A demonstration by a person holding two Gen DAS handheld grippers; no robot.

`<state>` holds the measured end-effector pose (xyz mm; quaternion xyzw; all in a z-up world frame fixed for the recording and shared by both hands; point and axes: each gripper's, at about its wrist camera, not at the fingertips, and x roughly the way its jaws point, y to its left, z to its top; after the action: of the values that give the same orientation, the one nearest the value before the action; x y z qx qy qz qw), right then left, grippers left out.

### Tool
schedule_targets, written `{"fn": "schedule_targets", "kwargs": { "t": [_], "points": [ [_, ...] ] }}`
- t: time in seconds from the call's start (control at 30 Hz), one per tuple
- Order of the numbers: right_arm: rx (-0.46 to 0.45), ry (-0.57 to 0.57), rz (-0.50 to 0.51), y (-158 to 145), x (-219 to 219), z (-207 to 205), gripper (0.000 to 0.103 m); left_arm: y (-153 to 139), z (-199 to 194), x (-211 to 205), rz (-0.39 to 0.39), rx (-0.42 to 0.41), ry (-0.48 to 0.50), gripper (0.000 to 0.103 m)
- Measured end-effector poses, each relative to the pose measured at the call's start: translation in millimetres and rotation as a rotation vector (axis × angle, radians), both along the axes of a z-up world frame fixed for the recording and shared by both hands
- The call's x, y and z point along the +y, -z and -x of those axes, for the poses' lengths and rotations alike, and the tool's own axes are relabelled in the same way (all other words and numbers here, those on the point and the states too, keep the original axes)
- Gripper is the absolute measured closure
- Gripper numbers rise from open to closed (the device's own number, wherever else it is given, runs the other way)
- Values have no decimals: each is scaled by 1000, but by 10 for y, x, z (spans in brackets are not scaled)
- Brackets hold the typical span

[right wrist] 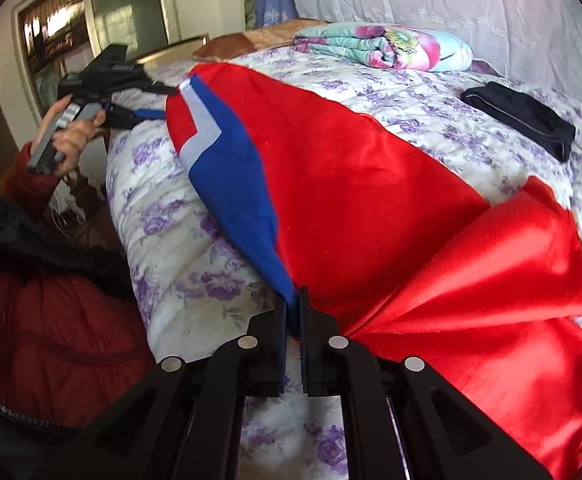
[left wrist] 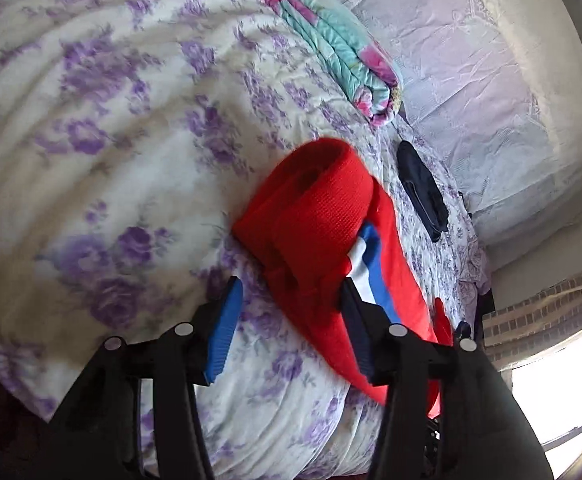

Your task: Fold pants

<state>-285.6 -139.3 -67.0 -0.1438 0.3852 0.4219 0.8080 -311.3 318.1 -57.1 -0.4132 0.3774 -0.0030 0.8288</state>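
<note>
- Right wrist view: my right claw [right wrist: 293, 308] is clamped on the red pants [right wrist: 351, 184] (blue-striped edge).
- My left claw [left wrist: 291, 300] gapes, gripping nothing, over the bed [left wrist: 111, 140].

Pants [right wrist: 371, 200]: lower right part cut off by the right wrist view's edge; the hem end passes behind the right gripper [right wrist: 293, 320]. Left wrist view: bed [left wrist: 91, 120] blurred; the pants pass behind the right-hand jaw.

The flowered bedspread [left wrist: 91, 128] lies bare left of the red pants [left wrist: 315, 216], open for a gripper; a folded quilt [left wrist: 331, 44] and a dark folded garment [left wrist: 423, 192] block the far side.
</note>
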Motion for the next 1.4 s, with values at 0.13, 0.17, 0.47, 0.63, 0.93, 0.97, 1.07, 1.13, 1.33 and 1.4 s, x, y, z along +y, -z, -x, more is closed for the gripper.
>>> {"fn": "schedule_targets", "kwargs": {
  "t": [0.13,0.17,0.47,0.63,0.93,0.97,1.07,1.13,1.33,1.4],
  "points": [
    [-9,12,-13,21,-7,12,97,-307,180,-38,-194,-34,-94,56],
    [-6,16,-19,23,-14,8,97,-355,197,-59,-205,-52,-88,56],
    [68,44,-93,17,-85,-40,92,-319,-340,-697,-347,-46,126,35],
    [103,33,-163,-210,-173,9,64,-234,-430,-815,-422,-10,114,36],
    [-107,503,-120,-876,-458,-730,24,-448,-391,-1409,-354,-130,286,29],
    [-104,584,-66,-834,-413,-951,21,-432,-407,-1491,-371,-128,299,29],
    [-41,722,77,-640,-233,-1414,19,-283,-515,-1830,-487,-106,338,22],
    [0,752,159,-498,-106,-1619,19,-178,-550,-1931,-546,-87,334,13],
    [34,722,163,-198,2,-1821,20,201,-536,-2193,-812,-127,335,5],
    [40,724,167,-149,-28,-1849,33,199,-511,-2249,-866,-129,342,5]
  ]
}}
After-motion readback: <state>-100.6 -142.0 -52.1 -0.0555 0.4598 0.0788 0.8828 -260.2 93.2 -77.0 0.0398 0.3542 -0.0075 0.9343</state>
